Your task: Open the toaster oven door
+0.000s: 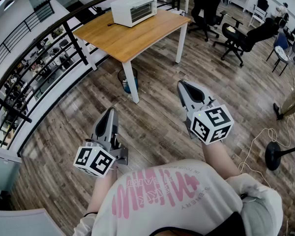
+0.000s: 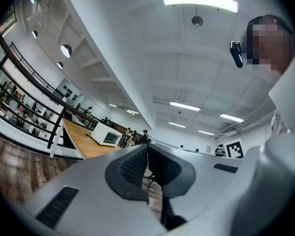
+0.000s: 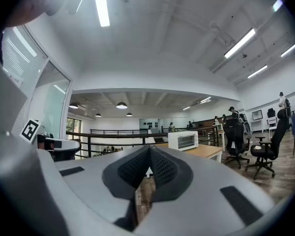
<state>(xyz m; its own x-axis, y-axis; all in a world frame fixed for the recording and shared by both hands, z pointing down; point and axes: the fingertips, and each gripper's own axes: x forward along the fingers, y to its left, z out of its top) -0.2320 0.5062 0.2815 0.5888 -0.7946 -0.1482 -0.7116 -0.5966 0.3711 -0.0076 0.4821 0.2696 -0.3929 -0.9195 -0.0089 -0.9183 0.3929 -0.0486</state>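
Looking down from your head, you saw the white toaster oven at the far end of the wooden table. Its door was closed, and it was well apart from you. You held your left gripper and your right gripper low over the wood floor, close to your body. Only this view showed the round bin under the table.

The left gripper view showed its jaws pressed together on nothing, with the oven small and off to the left. The right gripper view showed its jaws together on nothing too. There the oven's glass front sat just above them, with black chairs to the right.
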